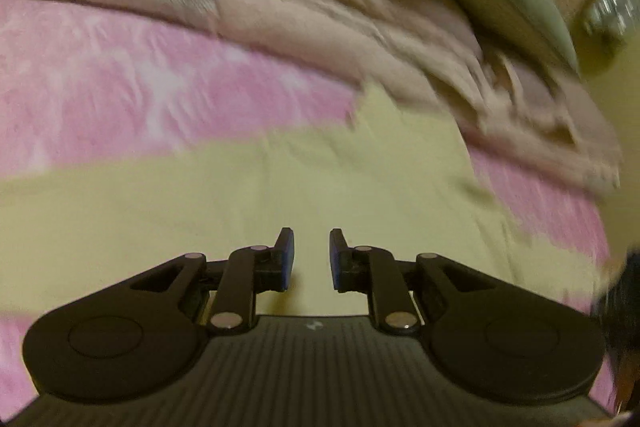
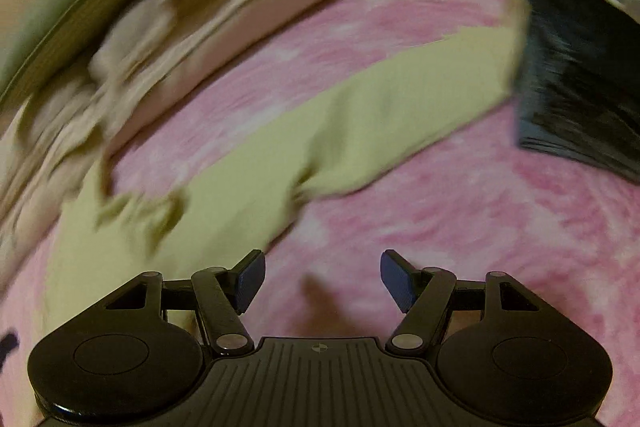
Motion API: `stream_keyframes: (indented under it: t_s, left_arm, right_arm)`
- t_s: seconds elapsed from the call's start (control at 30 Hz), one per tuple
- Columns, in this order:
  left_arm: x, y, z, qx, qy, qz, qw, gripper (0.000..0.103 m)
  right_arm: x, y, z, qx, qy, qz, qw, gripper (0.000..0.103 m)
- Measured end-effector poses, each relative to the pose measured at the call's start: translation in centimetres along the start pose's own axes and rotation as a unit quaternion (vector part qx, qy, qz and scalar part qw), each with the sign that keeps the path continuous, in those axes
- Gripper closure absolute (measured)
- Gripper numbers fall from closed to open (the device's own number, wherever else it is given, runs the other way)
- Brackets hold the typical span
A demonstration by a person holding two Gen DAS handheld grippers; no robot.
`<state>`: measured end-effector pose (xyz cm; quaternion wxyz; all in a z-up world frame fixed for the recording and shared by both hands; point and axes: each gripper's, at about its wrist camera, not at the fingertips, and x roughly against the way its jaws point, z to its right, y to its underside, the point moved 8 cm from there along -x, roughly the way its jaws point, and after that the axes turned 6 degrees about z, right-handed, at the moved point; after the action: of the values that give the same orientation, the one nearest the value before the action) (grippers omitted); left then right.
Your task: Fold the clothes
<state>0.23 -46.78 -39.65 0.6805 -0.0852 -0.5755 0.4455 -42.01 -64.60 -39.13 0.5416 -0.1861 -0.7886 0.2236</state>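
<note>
Left gripper (image 1: 311, 255) nearest, jaws parted, empty, poised over yellow garment (image 1: 240, 195) spread on pink bedsheet (image 1: 120, 87). Right gripper (image 2: 322, 281) wide apart, empty, over sheet beside garment edge, probably lining up a grab; blur hides detail. Beige bedding (image 1: 280, 7) bunched behind.

A bed with a pink and white sheet (image 1: 120, 75) holds everything. A pale yellow cloth (image 1: 240, 195) lies flat on it. A rumpled tan blanket (image 1: 304, 7) lies along the far side. A black cloth (image 2: 580, 75) lies near the yellow one.
</note>
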Motion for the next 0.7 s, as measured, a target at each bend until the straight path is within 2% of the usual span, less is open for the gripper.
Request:
stream_keyframes:
  t_s: [0.1,0.2,0.27,0.33,0.5,0.63,0.7]
  left_arm:
    - [1.6,4.0,0.5,-0.026,-0.019,-0.021,0.9993,0.089]
    - [3.8,7.5,0.0,-0.018,-0.04,-0.031,0.9985,0.089]
    - [5.7,9.9,-0.3,-0.017,-0.055,-0.038,0.9976,0.089]
    - [7.8,12.4,-0.6,-0.015,-0.066,-0.048,0.9966,0.089]
    - [13.1,19.5,-1.9,-0.014,-0.092,-0.104,0.9902,0.089]
    - [16.2,21.7,-2.2,-0.007,-0.093,-0.15,0.9843,0.089]
    - [17.7,22.7,-2.3,-0.004,-0.093,-0.172,0.9806,0.089]
  right_arm:
    - [0.7,3.3,-5.2,0.098,-0.036,-0.019,0.994,0.036]
    - [2.1,7.6,-9.6,0.213,-0.056,-0.017,0.975,0.038]
    - [3.1,10.9,-11.2,0.273,-0.061,-0.02,0.96,0.038]
    - [4.3,14.2,-11.2,0.3,-0.055,-0.037,0.952,0.038]
    - [8.6,22.2,-7.7,0.315,-0.016,-0.105,0.943,0.039]
    - [12.5,26.4,-4.3,0.251,0.024,-0.163,0.954,0.039]
    - [14.1,27.0,-3.9,0.22,0.043,-0.175,0.959,0.038]
